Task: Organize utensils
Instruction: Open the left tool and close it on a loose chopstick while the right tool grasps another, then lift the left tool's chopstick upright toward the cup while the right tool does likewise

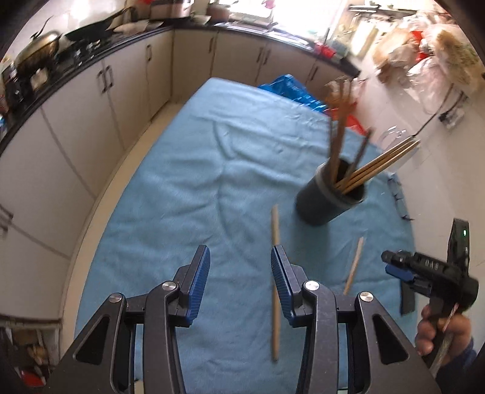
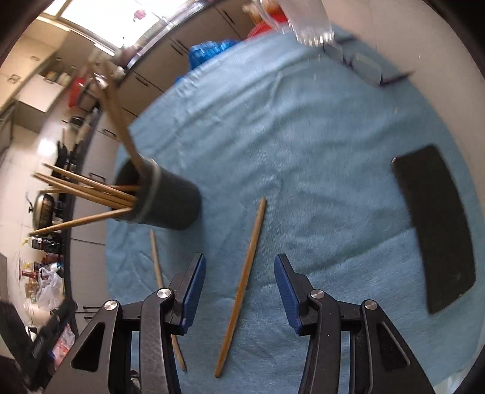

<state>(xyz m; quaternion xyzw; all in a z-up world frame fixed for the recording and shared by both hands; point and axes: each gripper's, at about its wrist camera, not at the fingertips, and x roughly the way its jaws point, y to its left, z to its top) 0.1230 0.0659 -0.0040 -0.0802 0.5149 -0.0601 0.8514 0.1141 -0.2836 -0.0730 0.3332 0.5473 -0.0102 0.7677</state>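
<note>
A dark cylindrical holder (image 1: 330,197) (image 2: 169,200) stands on the blue cloth with several wooden chopsticks leaning out of it. Two loose chopsticks lie on the cloth in front of it. One chopstick (image 1: 275,236) (image 2: 156,257) runs along the right finger of my left gripper (image 1: 241,263), outside its gap; the jaws stand open and empty. The other chopstick (image 2: 242,285) (image 1: 353,266) lies on the cloth below the gap of my right gripper (image 2: 239,266), which is open, its pads clear of the stick. In the left wrist view the right gripper (image 1: 394,266) hangs at the right edge, held by a hand.
A black phone (image 2: 436,230) lies flat on the cloth to the right. A clear container (image 2: 309,27) and small grey items (image 2: 366,68) sit at the far edge. Kitchen cabinets (image 1: 91,121) run along the left; a blue bag (image 1: 291,88) lies beyond the table.
</note>
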